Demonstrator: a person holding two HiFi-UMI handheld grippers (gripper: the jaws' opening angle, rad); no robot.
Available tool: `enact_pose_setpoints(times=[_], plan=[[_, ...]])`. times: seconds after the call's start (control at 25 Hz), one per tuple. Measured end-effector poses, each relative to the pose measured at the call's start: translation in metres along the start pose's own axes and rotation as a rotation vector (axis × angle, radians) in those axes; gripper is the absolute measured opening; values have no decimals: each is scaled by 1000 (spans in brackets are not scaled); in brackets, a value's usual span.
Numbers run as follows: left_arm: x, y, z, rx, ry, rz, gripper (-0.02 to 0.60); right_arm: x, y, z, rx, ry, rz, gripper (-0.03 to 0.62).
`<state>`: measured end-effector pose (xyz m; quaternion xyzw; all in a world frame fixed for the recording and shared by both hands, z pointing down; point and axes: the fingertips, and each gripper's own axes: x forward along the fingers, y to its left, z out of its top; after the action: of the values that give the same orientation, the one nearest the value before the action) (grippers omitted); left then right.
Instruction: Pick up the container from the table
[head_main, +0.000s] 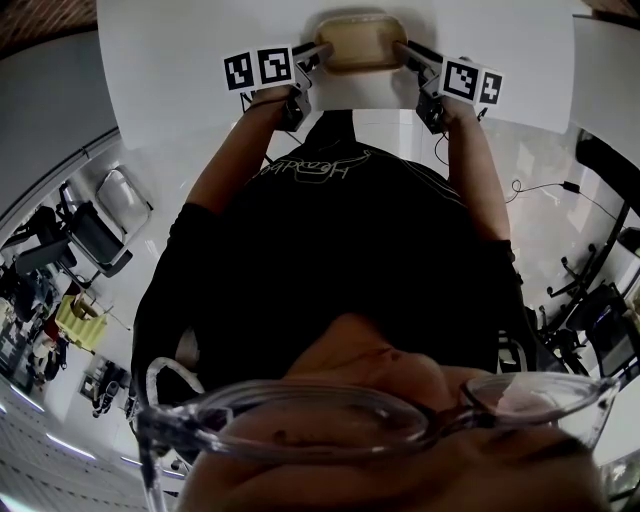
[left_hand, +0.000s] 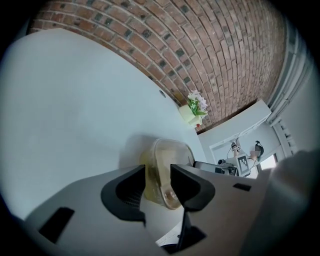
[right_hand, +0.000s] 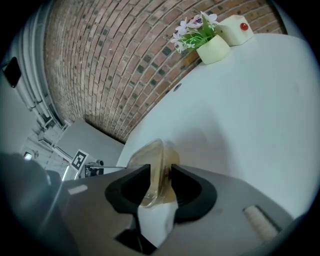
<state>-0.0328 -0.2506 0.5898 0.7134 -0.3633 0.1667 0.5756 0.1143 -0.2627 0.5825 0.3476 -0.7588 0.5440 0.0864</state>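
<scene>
Left gripper (left_hand: 157, 170) stood with its jaws apart, one on each side of the end wall of the container (left_hand: 171, 150). A thin strip of table (left_hand: 75, 100) showed between one pad and the rim, so I judged that it was not clamped yet. Right gripper (right_hand: 161, 170) did the same at the opposite end. Its jaws were apart with the clear rim between them, very near to both pads but, as far as I could see, not pressed.

I think both grippers pointed downward for a reason. In this way one jaw could go inside the tub and the other outside, over the rim. I took the two short ends because the container was wide and looked like thin plastic. One grip at one end would probably bend it or let it tip, and two opposite grips should keep it level.

It rested flat on the white table, straight in front of the person, between the two grippers. It had a yellowish tint; whether something was inside I could not tell.

Farther back a flower pot (right_hand: 212, 47) stood at the table's edge by the brick wall (right_hand: 115, 65), well apart from the container, so it was no obstacle for lifting.
</scene>
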Motion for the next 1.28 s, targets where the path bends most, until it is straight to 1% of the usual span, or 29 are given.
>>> enact_pose_setpoints(times=[0.08, 0.48, 0.8, 1.04, 1.12, 1.28], plan=[[-4, 0, 0, 28, -7, 16, 134, 2, 3, -3, -3, 1, -4, 132], [-4, -2, 5, 62, -29, 41, 129, 3, 1, -2, -1, -21, -24, 123], [-10, -11, 17, 94, -59, 22, 129, -4, 11, 8, -22, -76, -20, 123], [-38, -14, 24, 154, -112, -4, 129, -6, 44, 5, -83, -145, -11, 123], [-46, -21, 24, 172, -132, -17, 129, -14, 53, 6, -102, -171, -7, 123], [-56, -67, 18, 225, -177, -42, 129, -60, 67, 13, -145, -235, 8, 123]])
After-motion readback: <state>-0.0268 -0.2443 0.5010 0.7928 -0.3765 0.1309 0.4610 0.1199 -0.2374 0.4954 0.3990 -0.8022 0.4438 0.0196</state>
